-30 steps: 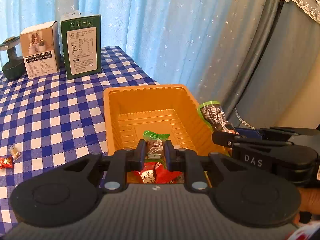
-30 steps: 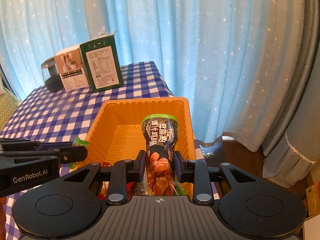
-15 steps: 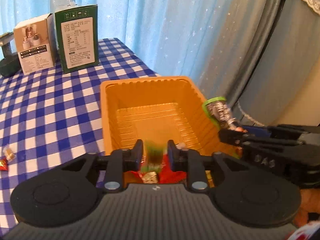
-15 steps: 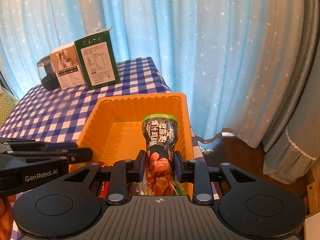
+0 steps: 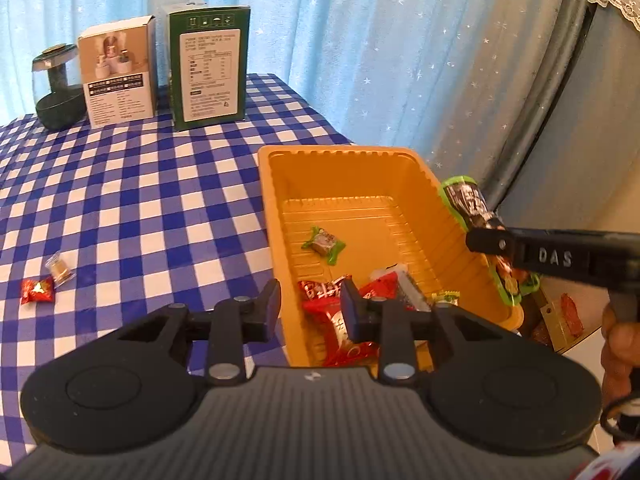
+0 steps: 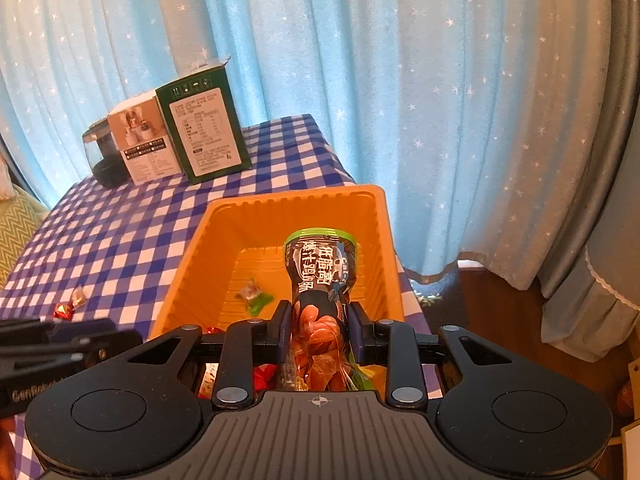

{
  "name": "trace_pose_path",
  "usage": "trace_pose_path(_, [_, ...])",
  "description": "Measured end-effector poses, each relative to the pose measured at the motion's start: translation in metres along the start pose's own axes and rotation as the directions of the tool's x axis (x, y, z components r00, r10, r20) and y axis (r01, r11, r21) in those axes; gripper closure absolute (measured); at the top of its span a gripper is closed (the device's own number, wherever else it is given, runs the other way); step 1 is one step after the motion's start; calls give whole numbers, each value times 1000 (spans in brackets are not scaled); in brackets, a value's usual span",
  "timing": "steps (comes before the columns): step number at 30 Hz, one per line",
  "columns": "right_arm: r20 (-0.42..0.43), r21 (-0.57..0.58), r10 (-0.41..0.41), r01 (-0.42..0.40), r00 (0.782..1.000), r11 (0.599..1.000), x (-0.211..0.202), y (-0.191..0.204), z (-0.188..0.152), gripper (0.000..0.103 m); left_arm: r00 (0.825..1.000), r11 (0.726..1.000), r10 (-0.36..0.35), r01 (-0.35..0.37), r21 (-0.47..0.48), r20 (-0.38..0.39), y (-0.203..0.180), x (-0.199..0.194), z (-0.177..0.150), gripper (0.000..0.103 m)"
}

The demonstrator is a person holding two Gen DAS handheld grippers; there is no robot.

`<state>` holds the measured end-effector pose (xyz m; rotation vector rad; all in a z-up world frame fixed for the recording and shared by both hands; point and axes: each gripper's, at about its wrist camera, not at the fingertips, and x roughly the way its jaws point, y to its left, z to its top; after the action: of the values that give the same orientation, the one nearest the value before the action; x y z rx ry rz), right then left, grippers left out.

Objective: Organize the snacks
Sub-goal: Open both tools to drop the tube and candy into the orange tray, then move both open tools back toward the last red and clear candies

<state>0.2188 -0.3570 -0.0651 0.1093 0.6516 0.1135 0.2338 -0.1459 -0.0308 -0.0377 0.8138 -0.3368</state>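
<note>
Right wrist: snack packet [image 6: 320,280] between pads.

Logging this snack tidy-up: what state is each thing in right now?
Left tool: jaws opening, nothing between them.
Right tool: shut on the snack pouch, above the tray.
Orange tray: partly filled.
Green candy: lying in the tray.
Red candy: on the tablecloth, outside the tray.
Green box: upright, top flap open.

checked table [image 5: 160,208] bears orange tray [image 5: 280,216], two boxes [image 5: 206,68], loose candies [image 5: 38,291].
</note>
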Motion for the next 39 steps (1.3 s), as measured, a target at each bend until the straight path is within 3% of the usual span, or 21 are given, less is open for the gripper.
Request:
trace_pose_path(5, [25,19,56,-57,998,998,4,-1,2,72,1000,1000,19,-19,-4,0,5,-6,-3,68])
trace_pose_path(7, [18,30,61,-62,998,998,4,-2,3,63,1000,1000,28,-28,-3,5,7,-10,-4,56])
trace_pose_path(8, [23,38,57,-58,998,998,3,-2,3,49,1000,1000,31,-31,-5,5,7,-12,-5,54])
trace_pose_path(9, [27,46,49,-50,998,998,0,-3,2,43,999,999,34,-34,-8,5,9,-14,-6,53])
trace_pose_path(19, [27,92,29,-32,999,995,-37,7,-12,42,998,998,60,-59,-22,37,15,-51,-19,45])
trace_pose_path(26, [34,53,45,-47,998,997,-64,37,-28,39,993,995,98,-97,-28,63,28,-88,-33,38])
trace_pose_path(39, [29,-30,95,-94,995,995,-89,95,-47,31,984,986,151,-143,-86,94,64,-141,-62,34])
